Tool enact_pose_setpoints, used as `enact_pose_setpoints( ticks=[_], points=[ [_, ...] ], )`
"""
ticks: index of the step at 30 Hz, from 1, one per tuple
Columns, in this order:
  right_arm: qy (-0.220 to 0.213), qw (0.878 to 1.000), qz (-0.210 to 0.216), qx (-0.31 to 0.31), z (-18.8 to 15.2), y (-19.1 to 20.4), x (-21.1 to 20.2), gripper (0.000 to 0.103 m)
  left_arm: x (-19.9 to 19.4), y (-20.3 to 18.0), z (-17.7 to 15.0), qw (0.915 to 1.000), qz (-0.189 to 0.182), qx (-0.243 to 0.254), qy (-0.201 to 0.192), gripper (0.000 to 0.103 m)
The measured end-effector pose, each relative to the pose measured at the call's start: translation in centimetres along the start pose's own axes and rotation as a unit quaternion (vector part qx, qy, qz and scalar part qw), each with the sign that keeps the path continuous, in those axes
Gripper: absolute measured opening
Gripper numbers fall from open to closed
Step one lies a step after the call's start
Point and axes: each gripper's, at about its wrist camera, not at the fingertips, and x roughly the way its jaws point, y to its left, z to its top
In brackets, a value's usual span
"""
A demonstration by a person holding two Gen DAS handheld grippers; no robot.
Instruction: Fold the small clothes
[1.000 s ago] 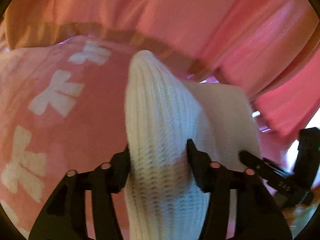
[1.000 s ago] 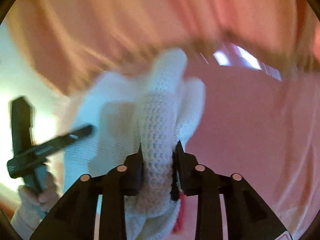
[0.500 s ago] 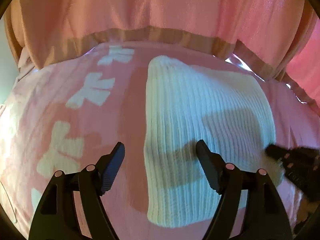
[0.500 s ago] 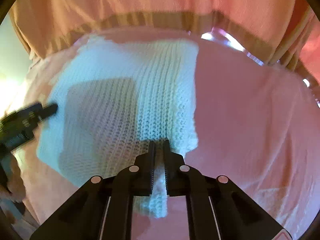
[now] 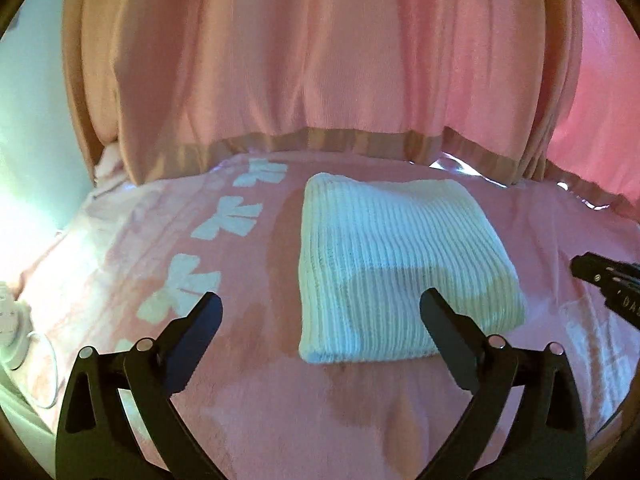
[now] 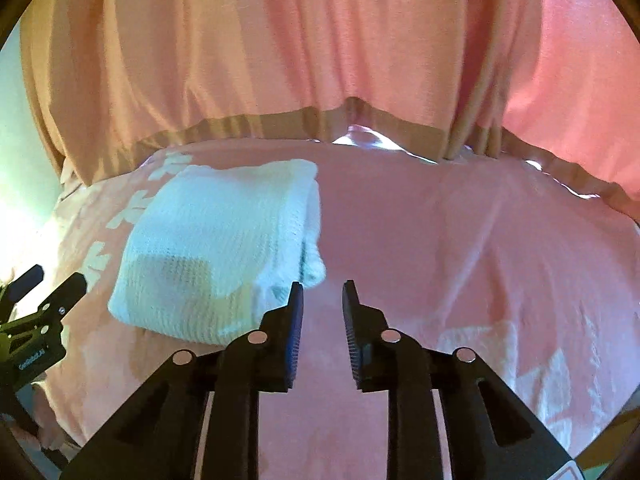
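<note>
A white ribbed knit garment (image 5: 396, 264) lies folded into a flat rectangle on the pink blanket (image 5: 280, 400). The same garment (image 6: 216, 248) shows at left in the right wrist view, with loose layered edges on its right side. My left gripper (image 5: 320, 304) hangs just short of its near edge, jaws opening wide, nothing between them. My right gripper (image 6: 322, 290) hovers beside the garment's near right corner, jaws opening a little, nothing between them. The right gripper's tip (image 5: 600, 280) shows at the left view's right edge; the left gripper (image 6: 44, 292) at the right view's left edge.
Pink curtains (image 5: 320, 60) with a tan hem hang behind the bed. White bow patterns (image 5: 180, 288) mark the blanket left of the garment. A white power strip with a cable (image 5: 16, 332) lies at the far left edge. A pale wall (image 5: 28, 140) stands at left.
Both grippers let go of the garment and pulled back and up. It now lies flat and folded. The left jaws spread wide; the right jaws closed past the cloth, then parted.
</note>
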Motion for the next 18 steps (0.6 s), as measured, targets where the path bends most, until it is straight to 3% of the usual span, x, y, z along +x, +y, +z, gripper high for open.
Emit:
enact_pose_setpoints(
  ticks=[6,13,18],
  points=[
    [0.001,1.000,-0.010,-0.008,-3.2,-0.1,-1.3,0.028,-0.9,-0.6,-1.8,0.9995,0.020,-0.024,0.006,0.097],
    [-0.012,1.000,-0.010,-0.016,-5.0,0.5,-1.9,0.035,-0.4,0.4,-2.9,0.9962,0.012,-0.080,0.032,0.097],
    [-0.012,1.000,-0.009,-0.016,-5.6,0.8,-1.8,0.037,0.1,0.8,-3.6,0.9945,0.015,-0.093,0.047,0.097]
  ],
)
